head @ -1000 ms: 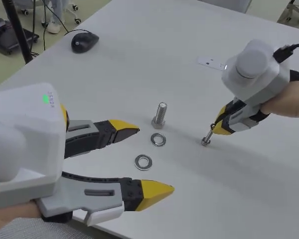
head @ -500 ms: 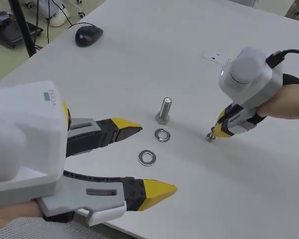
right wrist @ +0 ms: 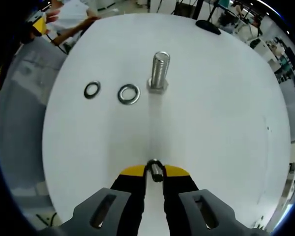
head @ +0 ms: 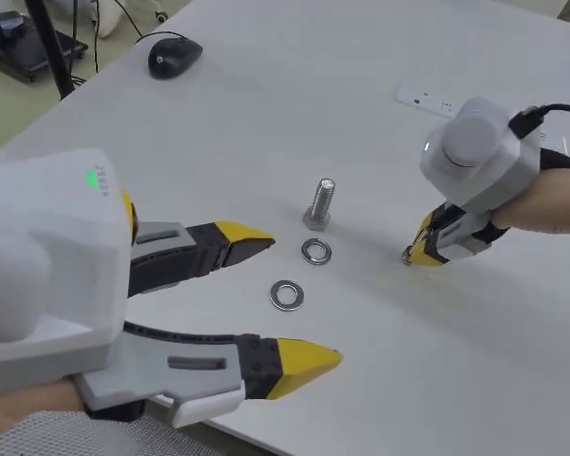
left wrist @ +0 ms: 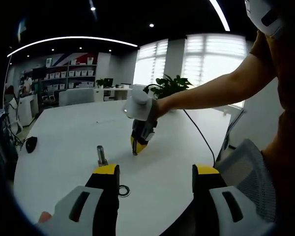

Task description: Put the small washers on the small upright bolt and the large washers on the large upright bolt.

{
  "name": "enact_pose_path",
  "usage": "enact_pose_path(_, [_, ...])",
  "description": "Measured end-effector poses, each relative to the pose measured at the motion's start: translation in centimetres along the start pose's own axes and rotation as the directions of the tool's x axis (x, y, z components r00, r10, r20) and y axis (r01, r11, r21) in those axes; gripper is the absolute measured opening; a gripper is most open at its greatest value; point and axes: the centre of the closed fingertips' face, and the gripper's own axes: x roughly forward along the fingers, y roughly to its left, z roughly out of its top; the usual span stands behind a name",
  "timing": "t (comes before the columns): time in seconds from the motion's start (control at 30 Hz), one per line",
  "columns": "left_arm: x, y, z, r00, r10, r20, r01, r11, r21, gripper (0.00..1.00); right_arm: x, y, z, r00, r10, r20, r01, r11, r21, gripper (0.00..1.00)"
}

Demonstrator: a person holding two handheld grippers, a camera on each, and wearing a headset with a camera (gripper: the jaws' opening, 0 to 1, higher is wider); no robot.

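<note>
My left claw (head: 299, 300) hangs wide open over the counter (head: 266, 114) by its near edge, with the first large washer (head: 286, 294) lying flat under the gap between the tips. The second large washer (head: 315, 251) lies just beside the large bolt (head: 321, 201), which stands upright mid-counter. Toward the right edge, my right claw (head: 413, 255) is pinched on the small bolt (right wrist: 155, 170).

The large bolt (head: 320, 204) stands upright on the bench (head: 266, 123). Two washers lie flat before it: the far washer (head: 315, 252) just beside its base, the near washer (head: 286, 294) closer to the person, by the spread jaws of the left gripper (head: 304, 300). To the right, well apart, the small bolt (head: 408, 255) sits on the bench between the jaws of the right gripper (head: 418, 252). A mouse (head: 174, 57) lies far behind, to the left.
</note>
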Motion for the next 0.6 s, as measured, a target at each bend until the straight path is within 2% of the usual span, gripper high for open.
enact_pose_path(0.1, [0.1, 0.0, -0.1, 1.0, -0.002, -0.001, 0.002, 1.0, 0.0, 0.59, 0.0, 0.1, -0.1, 1.0, 0.004, 0.004, -0.004, 1.0, 0.004, 0.18])
enact_pose_path(0.4, [0.0, -0.1, 0.1, 1.0, -0.003, -0.005, 0.003, 1.0, 0.013, 0.59, -1.6, 0.4, -1.0, 0.9997, -0.023, 0.004, 0.023, 1.0, 0.019, 0.17])
enact_pose_path(0.6, [-0.4, 0.0, 0.6, 0.9999, 0.012, 0.003, -0.012, 1.0, 0.022, 0.59, -2.4, 1.6, -1.3, 0.9994, -0.033, 0.011, 0.033, 0.999, 0.019, 0.17])
